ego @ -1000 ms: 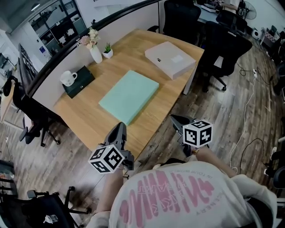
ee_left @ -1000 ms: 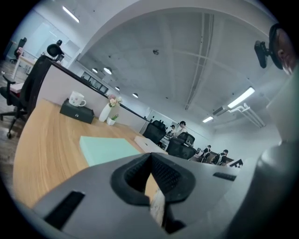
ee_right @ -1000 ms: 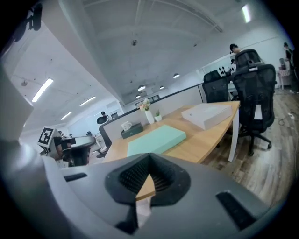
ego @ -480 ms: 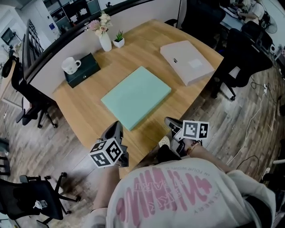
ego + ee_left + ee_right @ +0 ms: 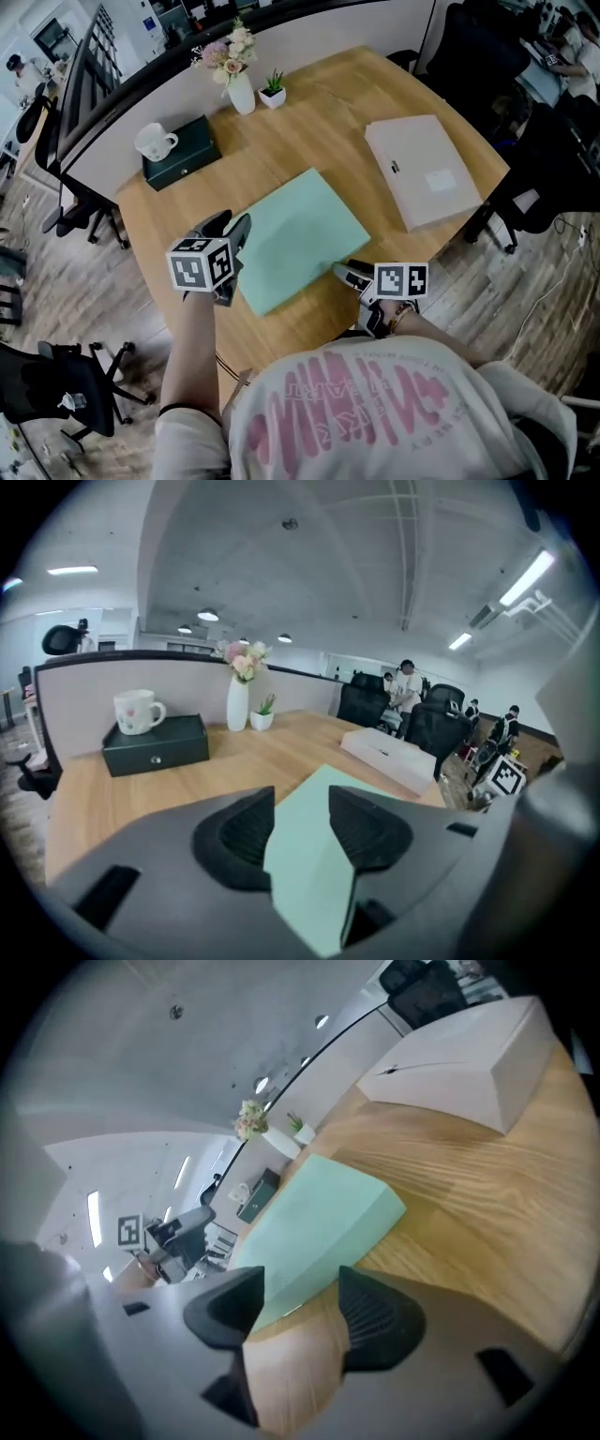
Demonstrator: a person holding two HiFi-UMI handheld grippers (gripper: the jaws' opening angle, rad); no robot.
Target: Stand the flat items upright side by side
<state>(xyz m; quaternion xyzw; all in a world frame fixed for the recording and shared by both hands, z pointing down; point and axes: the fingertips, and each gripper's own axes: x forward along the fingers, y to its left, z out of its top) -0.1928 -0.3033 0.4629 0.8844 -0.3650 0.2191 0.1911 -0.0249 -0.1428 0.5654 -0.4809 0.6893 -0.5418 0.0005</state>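
Note:
A mint green flat box (image 5: 302,236) lies flat in the middle of the wooden table (image 5: 309,141). A beige flat box (image 5: 427,169) lies flat at the table's right end. My left gripper (image 5: 231,234) hovers at the green box's left edge, its jaws opening. In the left gripper view the green box (image 5: 314,855) shows in the gap of the left gripper (image 5: 302,806), untouched by the pads. My right gripper (image 5: 345,273) is at the box's near right edge, its jaws opening too. The right gripper (image 5: 300,1290) points at the green box (image 5: 319,1213), with bare wood between the jaws. The beige box (image 5: 469,1054) lies beyond.
A dark green case (image 5: 183,155) with a white mug (image 5: 155,142) on it stands at the back left. A vase of flowers (image 5: 239,89) and a small potted plant (image 5: 274,94) stand by the partition. Office chairs (image 5: 80,206) surround the table.
Both grippers have moved forward from the table's near edge to the green box, the left one farther and to its left edge. The left jaws now stand apart.

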